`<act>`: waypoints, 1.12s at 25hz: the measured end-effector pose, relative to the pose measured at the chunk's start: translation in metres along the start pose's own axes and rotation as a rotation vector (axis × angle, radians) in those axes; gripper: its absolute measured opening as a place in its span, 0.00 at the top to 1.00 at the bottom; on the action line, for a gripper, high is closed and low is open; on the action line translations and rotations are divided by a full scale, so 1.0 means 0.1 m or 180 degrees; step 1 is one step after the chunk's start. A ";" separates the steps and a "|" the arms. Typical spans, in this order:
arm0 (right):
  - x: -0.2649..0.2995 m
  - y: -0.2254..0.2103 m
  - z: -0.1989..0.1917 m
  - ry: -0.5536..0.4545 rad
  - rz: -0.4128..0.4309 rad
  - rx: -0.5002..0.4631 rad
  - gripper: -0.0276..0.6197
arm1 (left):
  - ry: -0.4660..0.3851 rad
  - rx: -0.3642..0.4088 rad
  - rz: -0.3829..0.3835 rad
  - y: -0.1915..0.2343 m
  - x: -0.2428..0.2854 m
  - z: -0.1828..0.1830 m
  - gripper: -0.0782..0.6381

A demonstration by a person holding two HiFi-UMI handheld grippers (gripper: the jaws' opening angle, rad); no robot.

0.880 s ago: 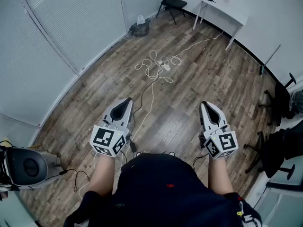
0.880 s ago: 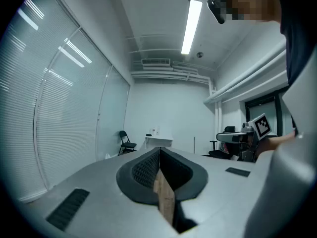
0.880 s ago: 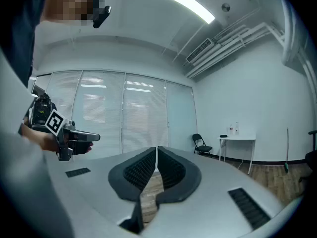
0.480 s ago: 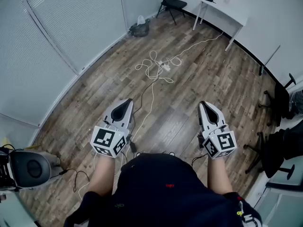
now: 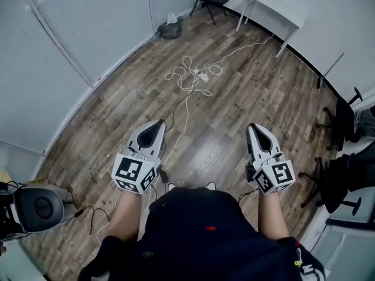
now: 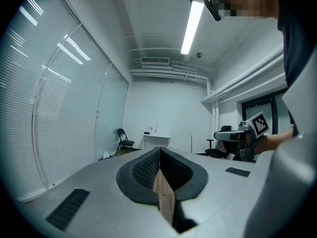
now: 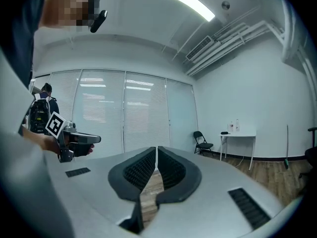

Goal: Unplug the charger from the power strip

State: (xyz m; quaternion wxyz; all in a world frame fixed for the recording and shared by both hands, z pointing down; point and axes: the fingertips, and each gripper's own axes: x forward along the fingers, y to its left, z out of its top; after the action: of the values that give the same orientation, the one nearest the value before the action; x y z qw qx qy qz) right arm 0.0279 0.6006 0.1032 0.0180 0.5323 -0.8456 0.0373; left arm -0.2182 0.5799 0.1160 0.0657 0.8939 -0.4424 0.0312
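Left claw [image 5: 157, 124] and right claw [image 5: 254, 127] stay pressed together, empty; the power strip [image 5: 202, 75] lies mid-floor, well apart, so the approach remains pending.

No legible text, labels, brands or numbers anywhere

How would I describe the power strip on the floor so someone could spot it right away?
Start at the white table against the far wall and follow the white cord that runs from under it across the wood floor. The cord ends mid-room in a loose tangle of white cable. The power strip is the small white block in that tangle, the only solid piece among thin loops.
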 end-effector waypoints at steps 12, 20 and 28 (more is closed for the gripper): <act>-0.02 0.49 -0.43 0.0179 -0.0191 0.0098 0.91 | 0.0184 -0.0091 -0.0157 0.36 -0.30 -0.44 0.86; 0.26 0.23 -0.61 0.0208 -0.0121 0.0282 0.91 | 0.0284 -0.0101 -0.0146 0.35 -0.01 -0.48 0.86; 0.87 -0.52 -0.65 0.0219 0.0004 0.0384 0.91 | 0.0491 -0.0127 -0.0013 0.51 0.84 -0.59 0.86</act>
State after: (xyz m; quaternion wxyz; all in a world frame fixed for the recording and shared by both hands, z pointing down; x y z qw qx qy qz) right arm 0.0364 0.5059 0.1766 0.0149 0.5302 -0.8410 0.1064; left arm -0.2082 0.4918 0.1882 0.1174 0.8882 -0.4348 0.0910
